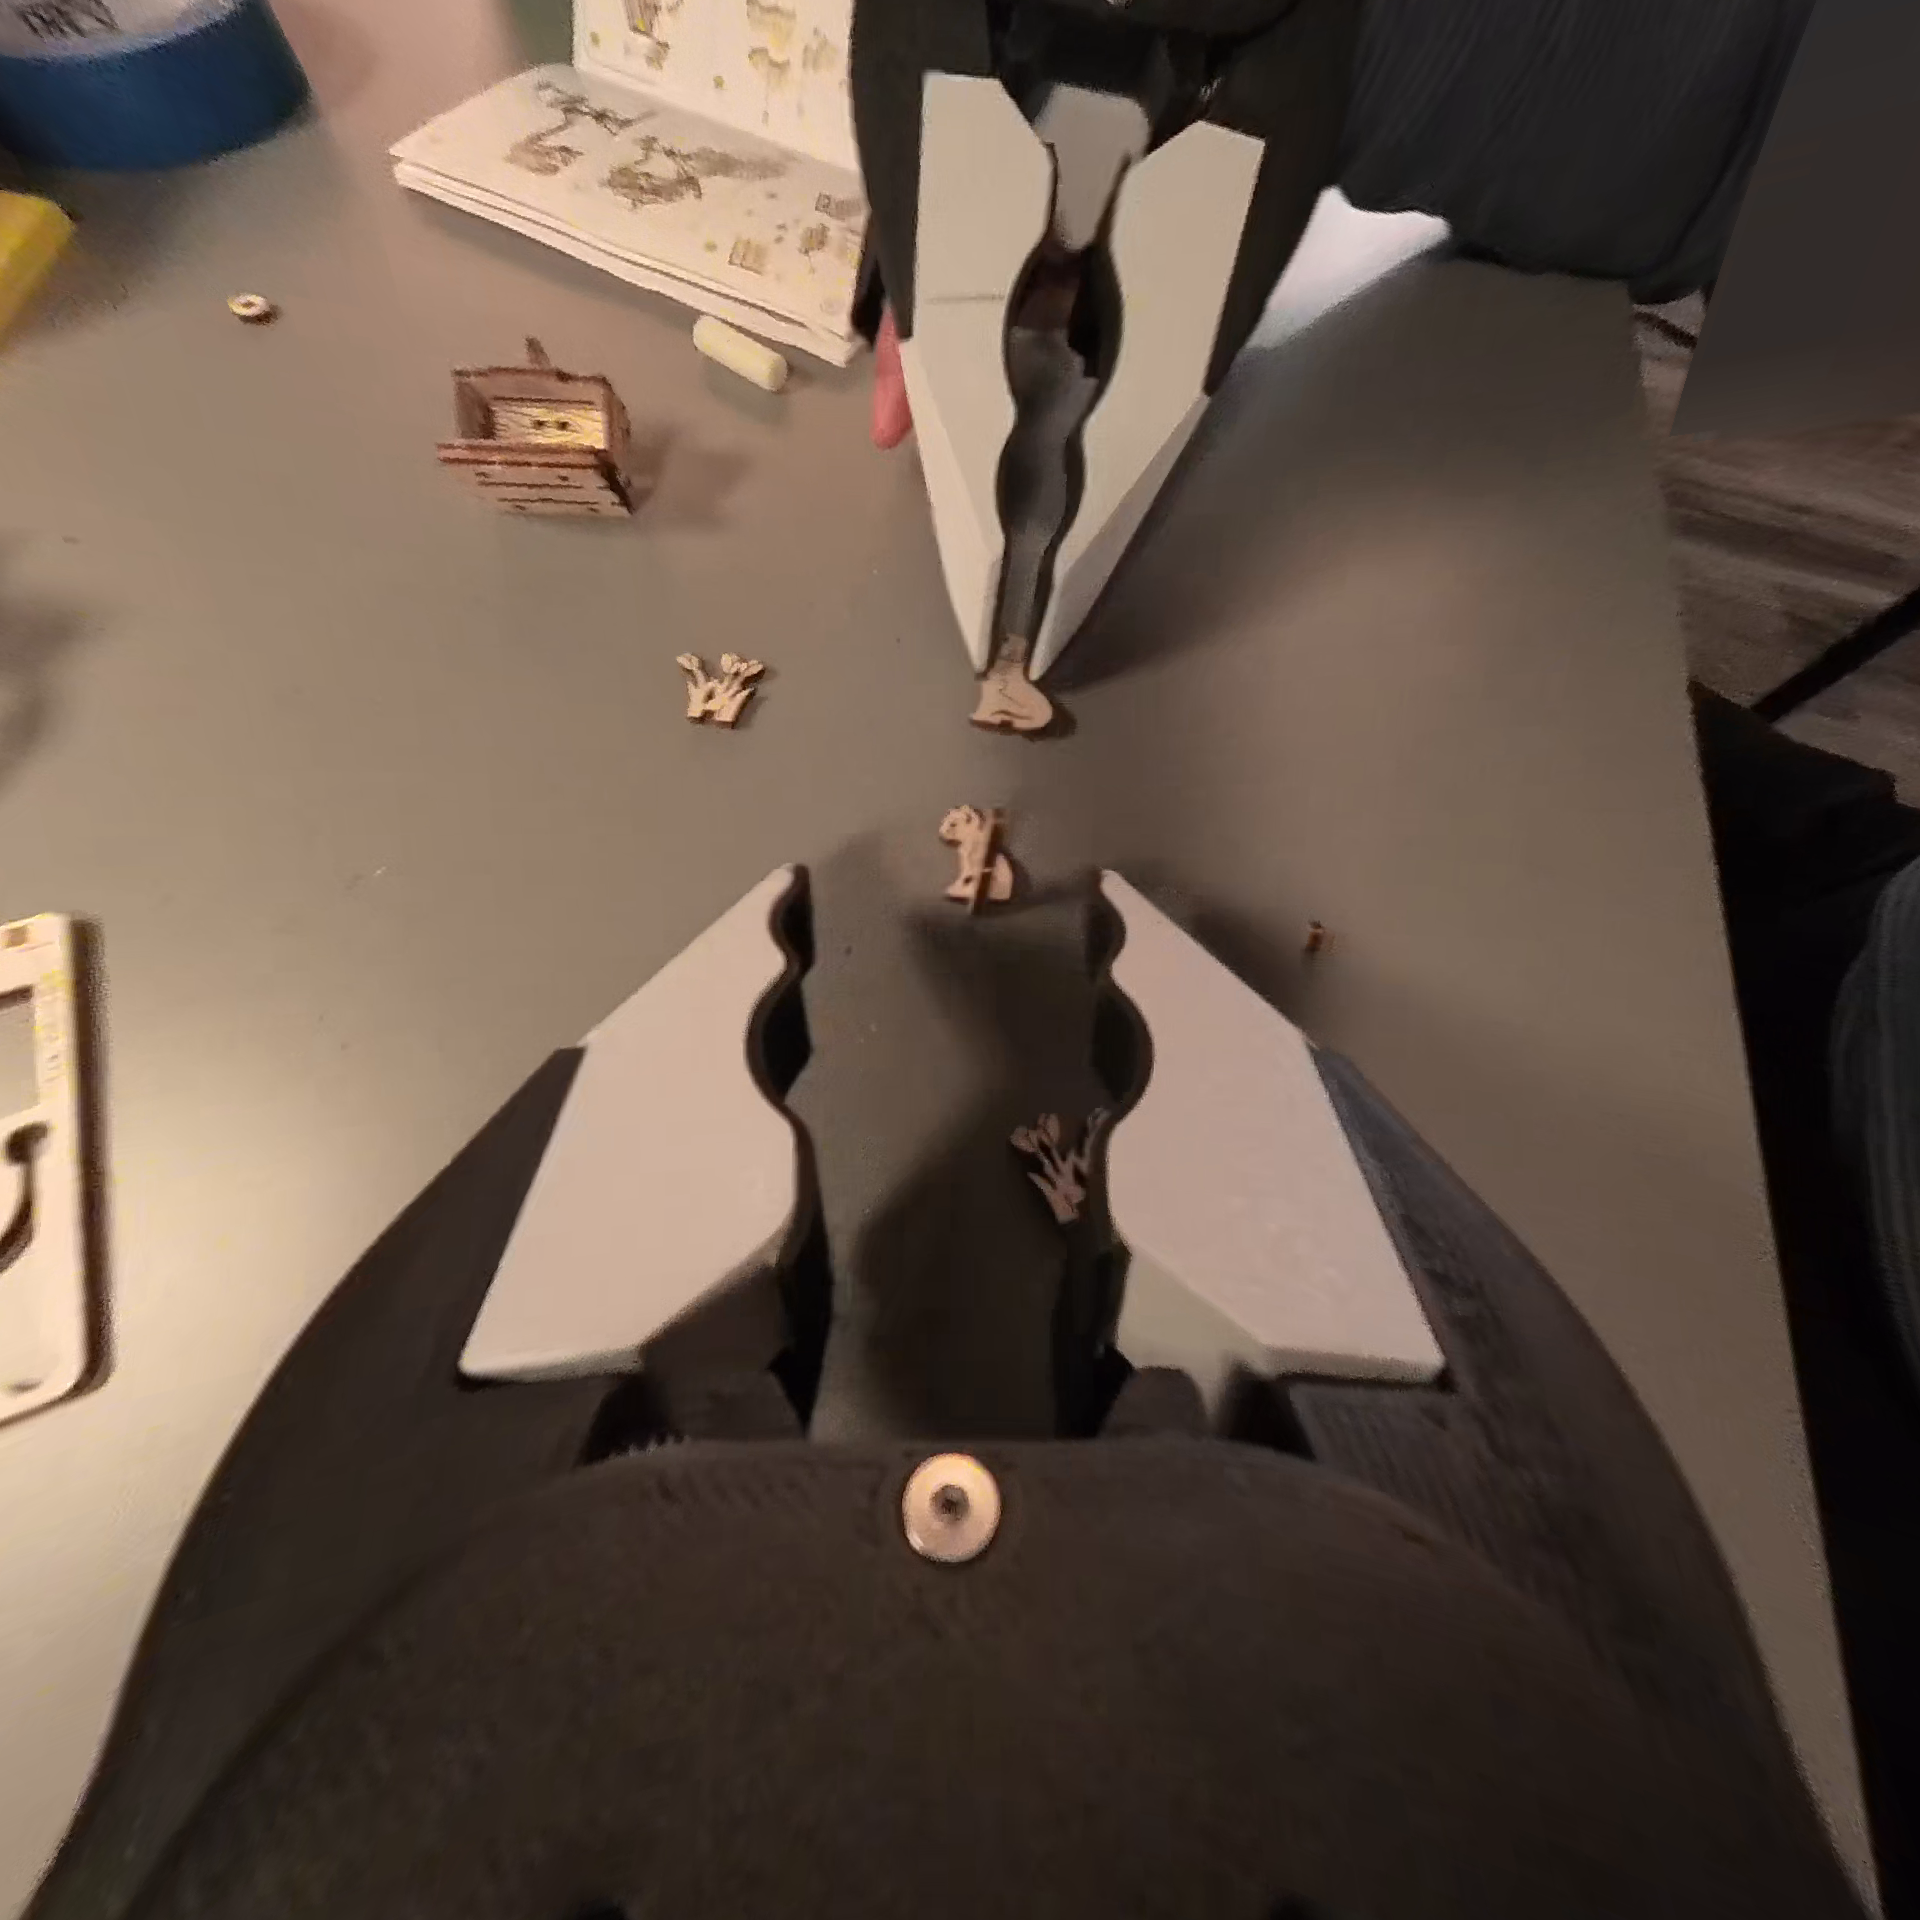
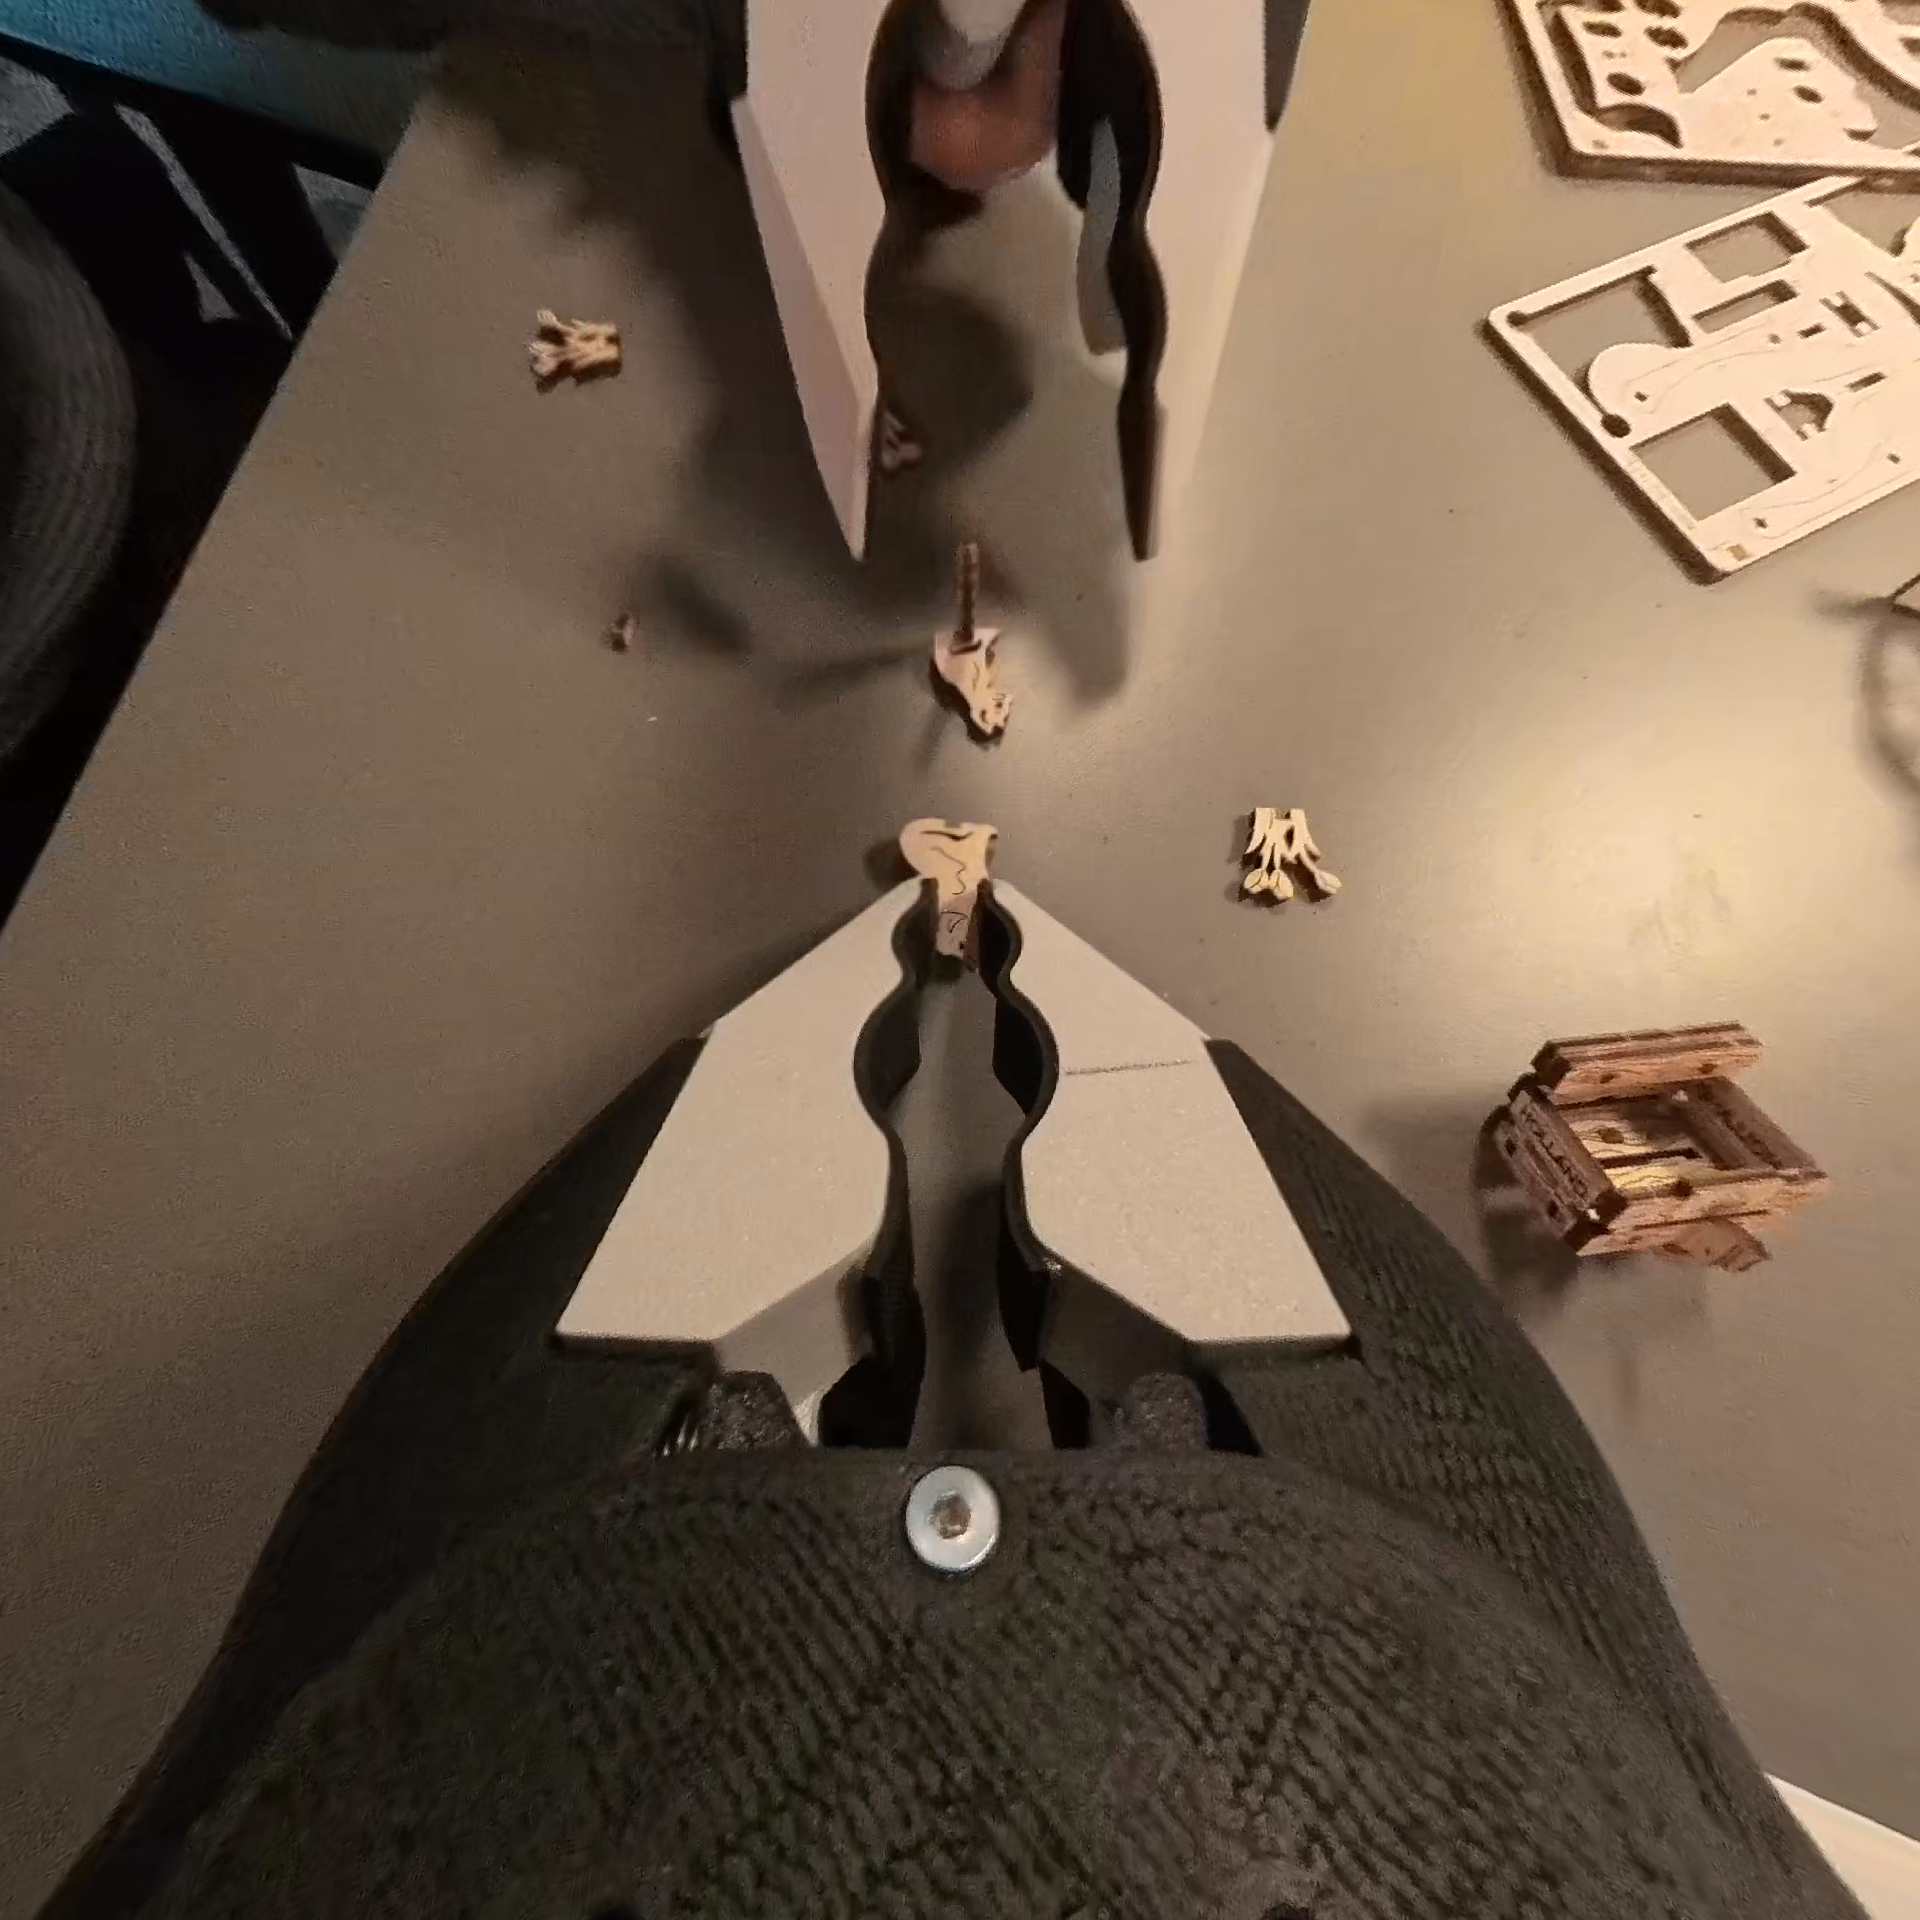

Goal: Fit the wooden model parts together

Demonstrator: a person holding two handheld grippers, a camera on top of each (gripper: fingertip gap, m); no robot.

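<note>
On the grey table (image 2: 416, 935), the right hand-held gripper (image 2: 951, 896) pinches a wooden figure (image 2: 948, 857).

A hobby desk: grey table (image 1: 312, 644) with punched plywood kit sheets (image 2: 1704, 416), instruction booklet (image 1: 623, 197), tape roll (image 1: 135, 83).

Boot-shaped wooden piece (image 2: 948, 871): pale, flat, engraved, pinched at its narrow end, well apart from the assembled wooden box (image 2: 1652, 1143). Squirrel-like piece with slotted-in peg (image 2: 971, 670): on the table beyond the boot. Two flower cut-outs (image 2: 1286, 854) (image 2: 574, 348): flat, one between boot and box, one far beyond the boot.
</note>
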